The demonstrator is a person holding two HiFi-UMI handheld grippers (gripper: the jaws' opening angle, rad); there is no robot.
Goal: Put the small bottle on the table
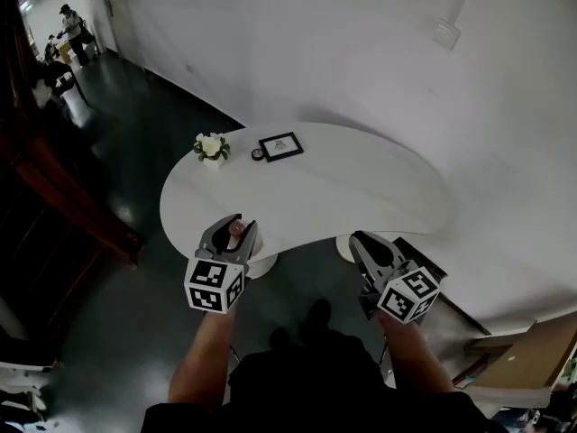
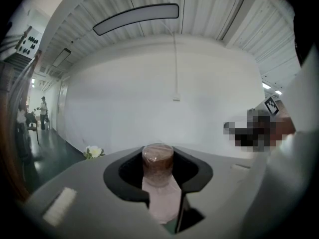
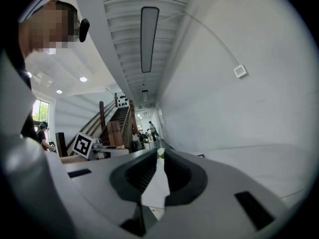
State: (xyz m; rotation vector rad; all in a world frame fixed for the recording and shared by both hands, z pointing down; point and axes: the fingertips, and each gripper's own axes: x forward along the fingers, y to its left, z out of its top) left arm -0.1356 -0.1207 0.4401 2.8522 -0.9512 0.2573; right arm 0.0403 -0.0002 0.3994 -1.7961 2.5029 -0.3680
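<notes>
Jaws, L: left gripper is pinching the small bottle btwn its pads. Brownish cap up top, pale pink body below, looks upright.
Jaws, R: right gripper has its pads pressed nearly together, just a sliver of gap, nothing in it.
Bottle, where: off the surface, carried in the L jaws. From the head view it sits at about the near edge of the table, not resting on it.
Table, near part: white, curved top, bare on the stretch ahead of both grippers, so plenty of room to land.
Table, far end: small pot of flowers, a dark little round thing and a framed picture, all well apart from the grippers.
Beyond: white curved wall.
Step in hand: my read is the carry-in, bottle gripped and brought to the table, set-down to come.
Next move needs: bring the bottle over the bare near stretch, keep it upright, lower till the base sits flat, then spread the L jaws and back straight off w/o nudging it. R gripper has no job here, keep it clear.
</notes>
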